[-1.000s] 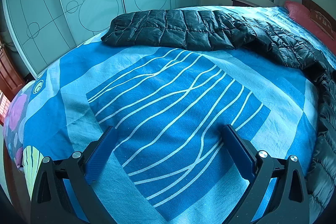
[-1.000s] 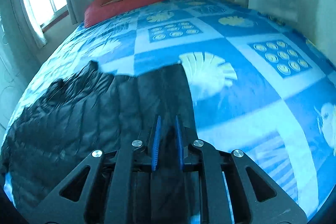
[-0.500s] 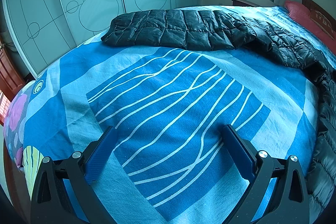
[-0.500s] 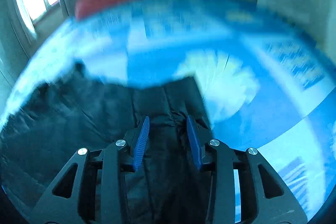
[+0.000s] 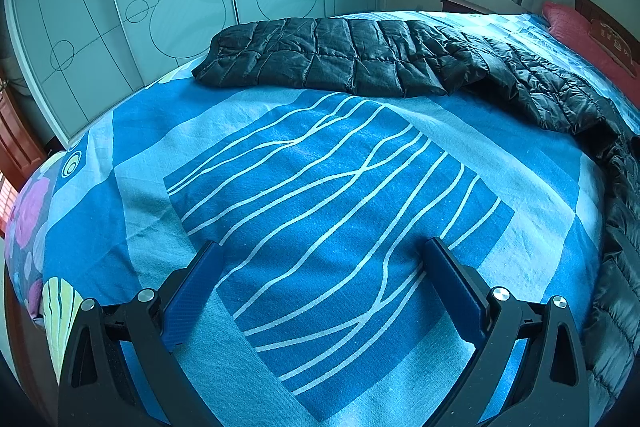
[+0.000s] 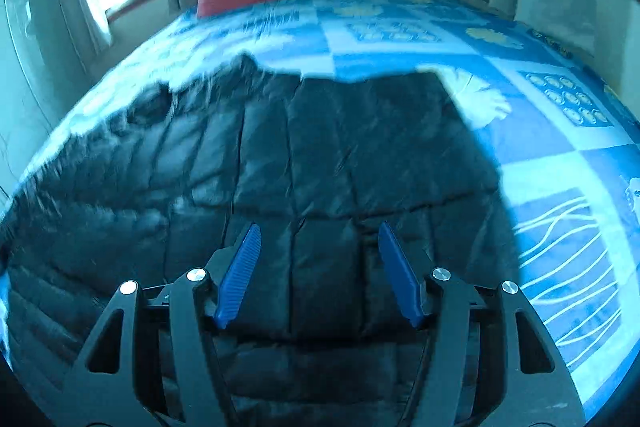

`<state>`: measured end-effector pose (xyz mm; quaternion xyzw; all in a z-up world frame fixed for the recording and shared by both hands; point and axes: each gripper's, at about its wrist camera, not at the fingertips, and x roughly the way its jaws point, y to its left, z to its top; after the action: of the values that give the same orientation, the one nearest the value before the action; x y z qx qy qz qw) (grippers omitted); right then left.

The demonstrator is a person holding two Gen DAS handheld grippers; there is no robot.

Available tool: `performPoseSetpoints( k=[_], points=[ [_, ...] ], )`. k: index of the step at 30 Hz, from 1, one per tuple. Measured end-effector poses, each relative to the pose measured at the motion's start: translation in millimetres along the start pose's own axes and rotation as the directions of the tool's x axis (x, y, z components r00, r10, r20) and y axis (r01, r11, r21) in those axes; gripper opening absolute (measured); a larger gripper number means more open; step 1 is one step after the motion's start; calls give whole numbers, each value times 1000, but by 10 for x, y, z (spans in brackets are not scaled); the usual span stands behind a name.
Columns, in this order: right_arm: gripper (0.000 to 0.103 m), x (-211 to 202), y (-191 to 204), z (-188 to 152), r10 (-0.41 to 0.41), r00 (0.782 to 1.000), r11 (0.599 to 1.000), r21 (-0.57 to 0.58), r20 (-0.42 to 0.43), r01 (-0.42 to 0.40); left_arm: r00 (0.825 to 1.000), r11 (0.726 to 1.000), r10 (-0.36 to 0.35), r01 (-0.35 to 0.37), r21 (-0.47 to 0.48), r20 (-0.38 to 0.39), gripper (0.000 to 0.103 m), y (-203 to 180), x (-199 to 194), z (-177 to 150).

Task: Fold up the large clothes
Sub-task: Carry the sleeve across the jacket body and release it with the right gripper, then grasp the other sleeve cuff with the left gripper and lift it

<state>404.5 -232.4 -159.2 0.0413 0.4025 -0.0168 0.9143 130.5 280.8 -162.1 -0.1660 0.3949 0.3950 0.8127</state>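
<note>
Jacket point(image 6: 320, 155) fills the frame's centre, flat on the bed point(image 6: 540, 163); your right gripper point(image 6: 318, 267) jaws, just opening, stand spread above it, gripping nothing.

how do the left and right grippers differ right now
The left gripper is spread wide over bare blue bedsheet; the right gripper stands narrower, its jaws having just been opening, over the black puffer jacket. The left wrist view is sharp, while the right wrist view is blurred. Both are open, grip nothing, and have blue pads on black frames.
</note>
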Motion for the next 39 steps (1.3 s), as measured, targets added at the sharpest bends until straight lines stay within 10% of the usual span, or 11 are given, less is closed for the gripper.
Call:
performPoseSetpoints(
  k=[15,29,35,39],
  points=[
    [72,125,47,-81,24,1000,999,-23,-8,-24,991,991,-117,112,-78,-61,99,180,-20,116],
    [75,116,91,-97,11,1000,999,-39,2,-11,916,779,-353,401,-482,191,98,916,714,944],
    [76,116,102,-101,8,1000,999,-42,3,-8,923,772,-314,385,-505,224,98,888,841,1099],
    [76,116,106,-103,5,1000,999,-45,5,-5,944,787,-263,331,-521,201,57,844,827,1085]
  ],
)
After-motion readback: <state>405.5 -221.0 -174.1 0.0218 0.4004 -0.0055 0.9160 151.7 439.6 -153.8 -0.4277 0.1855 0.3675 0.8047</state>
